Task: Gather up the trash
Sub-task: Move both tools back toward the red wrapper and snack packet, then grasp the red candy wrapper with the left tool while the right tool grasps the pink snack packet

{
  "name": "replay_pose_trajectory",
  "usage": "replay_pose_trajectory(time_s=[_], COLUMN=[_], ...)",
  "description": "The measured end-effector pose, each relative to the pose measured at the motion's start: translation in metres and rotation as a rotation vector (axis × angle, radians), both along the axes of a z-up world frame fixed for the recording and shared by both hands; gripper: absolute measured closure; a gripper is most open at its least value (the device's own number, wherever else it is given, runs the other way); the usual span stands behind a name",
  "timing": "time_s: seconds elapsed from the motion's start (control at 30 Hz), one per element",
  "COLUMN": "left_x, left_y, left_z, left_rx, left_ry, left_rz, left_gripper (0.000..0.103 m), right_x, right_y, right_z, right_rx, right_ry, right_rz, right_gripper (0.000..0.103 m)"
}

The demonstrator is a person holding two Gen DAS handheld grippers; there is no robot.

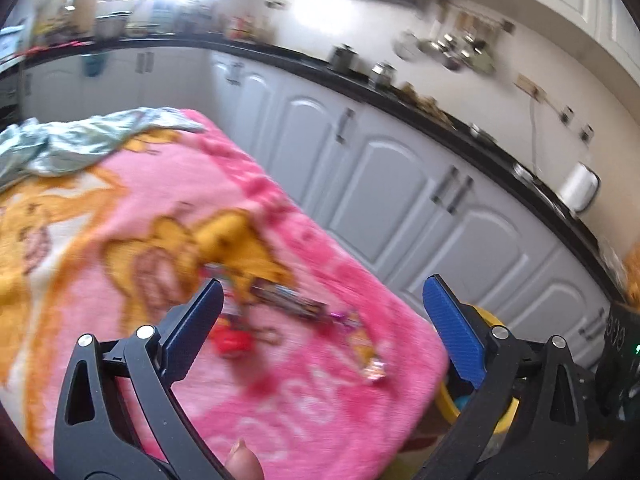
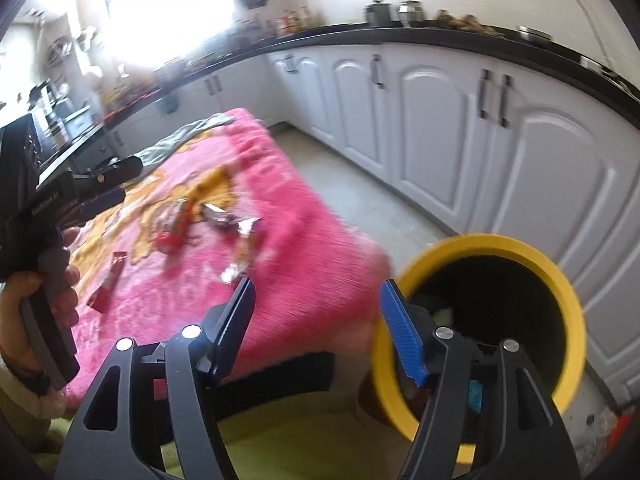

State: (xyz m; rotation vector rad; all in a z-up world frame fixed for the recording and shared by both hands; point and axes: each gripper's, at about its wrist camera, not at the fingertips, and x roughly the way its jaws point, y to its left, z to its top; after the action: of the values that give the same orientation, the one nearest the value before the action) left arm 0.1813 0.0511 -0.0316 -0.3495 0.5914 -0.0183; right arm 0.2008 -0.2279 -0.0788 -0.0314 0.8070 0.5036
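Both sets of tongs stand apart with nothing between the pads: the left gripper (image 1: 323,320) is spread wide above the pink blanket (image 1: 132,184), and the right gripper (image 2: 318,320) is parted over the blanket's near edge, beside the yellow bin (image 2: 560,280).

Trash location: several wrappers (image 2: 224,220) and a small red object (image 2: 166,240) lie scattered mid-blanket; one red wrapper (image 2: 108,284) lies apart, nearer the left hand (image 2: 60,280). Some items appear to sit inside the bin already, though they are too dark to identify.

Step in hand, by judgement: between pickups, with both grippers empty and turned toward the remaining litter. Next move calls for lowering one gripper over a single wrapper and closing on it without snagging the soft pile.

Writing: faint lettering on the left gripper's body, blurred and unreadable; wrapper print is illegible
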Motion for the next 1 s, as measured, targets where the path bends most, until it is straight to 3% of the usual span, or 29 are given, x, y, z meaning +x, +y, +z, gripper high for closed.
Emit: replay_pose_trajectory(time_s=[0.4,0.77,0.97,1.0], left_x=[-0.029,-0.044,-0.050,-0.050], left_y=[0.075,0.100,0.091,0.089], left_z=[-0.007,-0.053,-0.079,-0.083], left_rx=[0.005,0.009,0.032,0.037], left_ry=[0.036,0.193,0.279,0.294], left_rz=[0.146,0.153,0.111,0.110], left_gripper=[0.011,0.011,0.012,0.017], right_x=[0.024,0.049,0.052,0.052], right_y=[0.090,0.123,0.119,0.116], right_z=[-0.018,-0.052,-0.070,-0.072], right_rx=[-0.031,-0.093,-0.119,-0.119], right_ry=[0.027,0.097,0.144,0.144], right_rz=[0.137,0.158,0.146,0.140], right_gripper=[0.040,0.040,0.064,0.069])
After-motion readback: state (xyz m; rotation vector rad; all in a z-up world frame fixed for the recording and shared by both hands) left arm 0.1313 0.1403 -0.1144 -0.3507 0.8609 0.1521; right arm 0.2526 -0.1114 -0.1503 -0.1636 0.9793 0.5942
